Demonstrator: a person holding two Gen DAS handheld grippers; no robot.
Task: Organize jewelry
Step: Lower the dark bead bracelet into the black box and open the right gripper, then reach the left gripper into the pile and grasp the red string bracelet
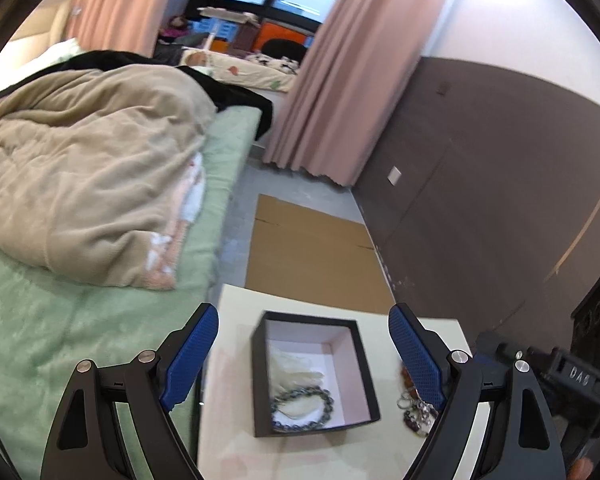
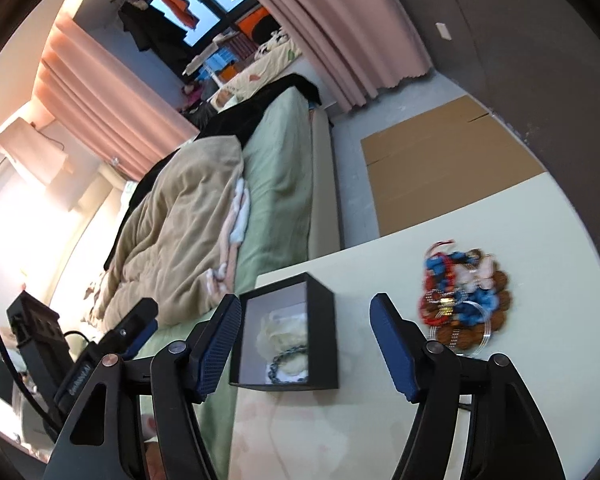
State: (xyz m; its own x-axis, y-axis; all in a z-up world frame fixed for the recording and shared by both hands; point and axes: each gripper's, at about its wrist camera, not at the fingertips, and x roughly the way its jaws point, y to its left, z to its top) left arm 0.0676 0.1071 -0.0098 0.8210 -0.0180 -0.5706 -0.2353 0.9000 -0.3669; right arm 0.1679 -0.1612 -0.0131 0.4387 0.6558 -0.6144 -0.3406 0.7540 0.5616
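The right gripper (image 2: 304, 340) stands with its jaws well apart and nothing between the blue pads; beneath and a little to the left of its gap sits the black box (image 2: 320, 300), open-topped, pale pink inside. In the box lie a dark beaded bracelet (image 2: 286, 362) and something pale and tufted (image 2: 278, 330) behind it. To the right of this gripper, clear of its right finger, is the heap of jewelry (image 2: 462, 300) on the cream table (image 2: 540, 240): red and blue beads, brown beads, some clear rings, all tangled together and blurred, so single pieces are hard to pick out.

The left gripper (image 1: 302, 354) is also spread wide and empty, straddling the box from above without touching it, the bracelet showing between its fingers.

The next piece seems due to come from the heap. I'd say the right gripper should swing over to the pile, drop its pads around one strand at the edge rather than the middle, and lift slowly so the rest doesn't trail along. The left one could come down to steady the box wall, since a light box may slide when something is dropped in.

Beyond the table are a bed (image 2: 284, 168) with a beige quilt and a cardboard sheet (image 2: 440, 168) on the floor.
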